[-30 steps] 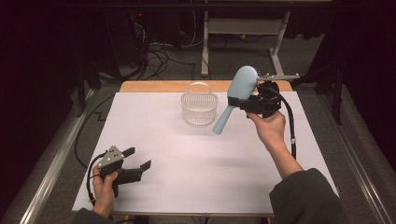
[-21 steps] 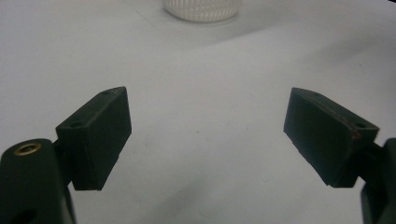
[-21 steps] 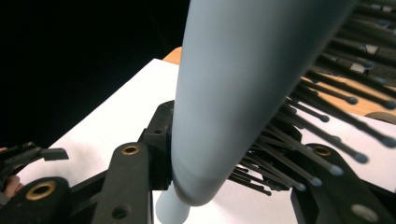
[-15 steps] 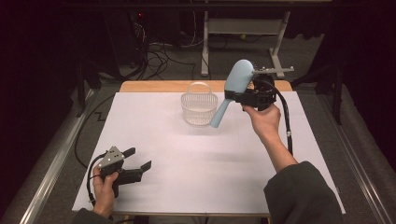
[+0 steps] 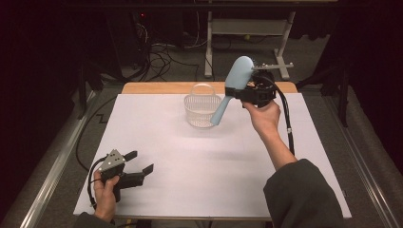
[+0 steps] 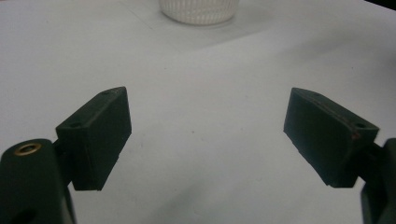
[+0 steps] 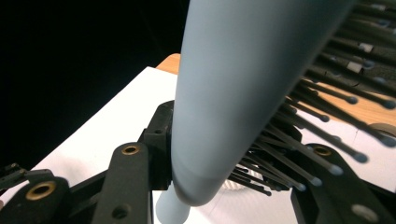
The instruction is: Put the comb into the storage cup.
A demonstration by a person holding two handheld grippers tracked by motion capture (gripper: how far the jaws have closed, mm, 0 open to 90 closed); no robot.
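Right claw (image 5: 244,89), clamped on the hairbrush (image 5: 234,80), has carried it toward the basket (image 5: 202,110), ready for insertion; left claw (image 5: 142,164) rests wide.

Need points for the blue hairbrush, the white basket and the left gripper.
blue hairbrush (image 5: 237,72), high view, on the back of its head.
white basket (image 5: 202,110), high view, on its mesh wall.
left gripper (image 5: 141,161), high view, midway between its open fingers.

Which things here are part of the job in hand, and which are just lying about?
In the job:
- light blue hairbrush, clamped in the right gripper
- white basket, just below the brush handle

Lying about:
- left gripper, open and holding nothing, near the table edge
- cables on the floor behind
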